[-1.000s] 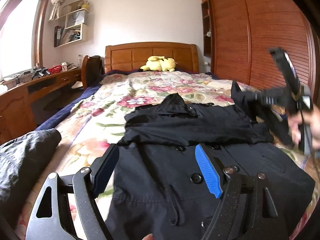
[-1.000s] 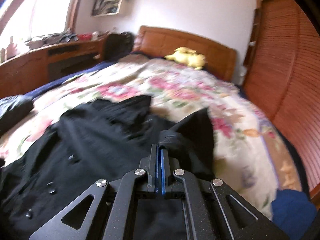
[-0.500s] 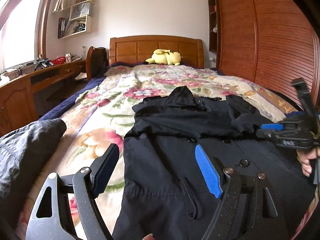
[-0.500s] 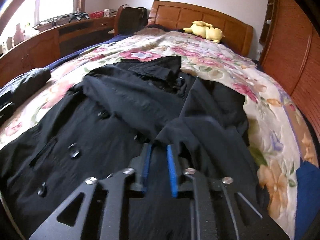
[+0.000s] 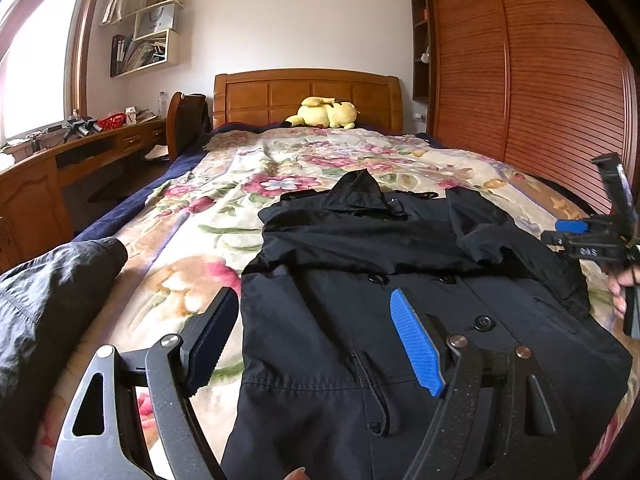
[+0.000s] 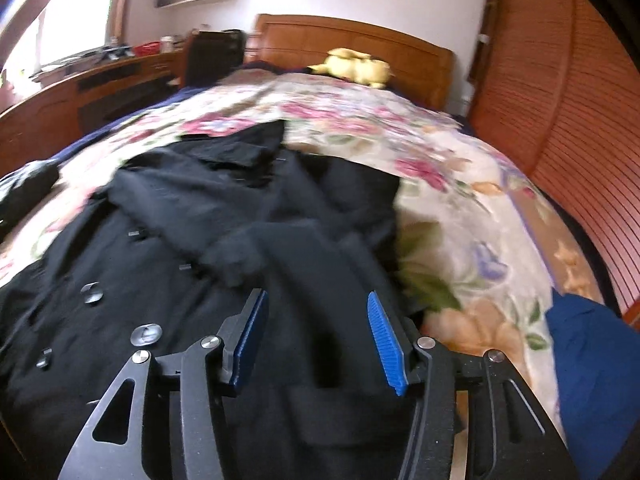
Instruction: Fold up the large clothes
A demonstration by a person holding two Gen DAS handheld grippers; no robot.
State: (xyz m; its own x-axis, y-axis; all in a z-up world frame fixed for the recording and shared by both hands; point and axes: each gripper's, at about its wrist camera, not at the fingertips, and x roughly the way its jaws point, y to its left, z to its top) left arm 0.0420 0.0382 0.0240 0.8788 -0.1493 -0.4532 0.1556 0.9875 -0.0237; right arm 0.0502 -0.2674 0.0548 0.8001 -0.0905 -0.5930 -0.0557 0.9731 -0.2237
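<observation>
A large black double-breasted coat (image 5: 360,280) lies face up on the floral bedspread (image 5: 208,216), collar toward the headboard. Both sleeves are folded across its chest. In the right wrist view the coat (image 6: 168,248) fills the lower left, with the right sleeve (image 6: 316,256) lying loose just ahead of the fingers. My left gripper (image 5: 316,336) is open and empty, hovering over the coat's lower front. My right gripper (image 6: 316,332) is open and empty above the coat's right side; it also shows at the right edge of the left wrist view (image 5: 592,236).
A dark grey garment (image 5: 48,304) lies at the bed's left edge. A blue cloth (image 6: 592,368) lies at the bed's right edge. A yellow plush toy (image 5: 324,112) sits by the headboard. A wooden desk (image 5: 52,168) runs along the left, a slatted wardrobe (image 5: 540,80) along the right.
My right gripper was shut on the sleeve and carried it over the coat's chest; it has opened, let the sleeve go and pulled back toward the right. My left gripper stayed open and empty.
</observation>
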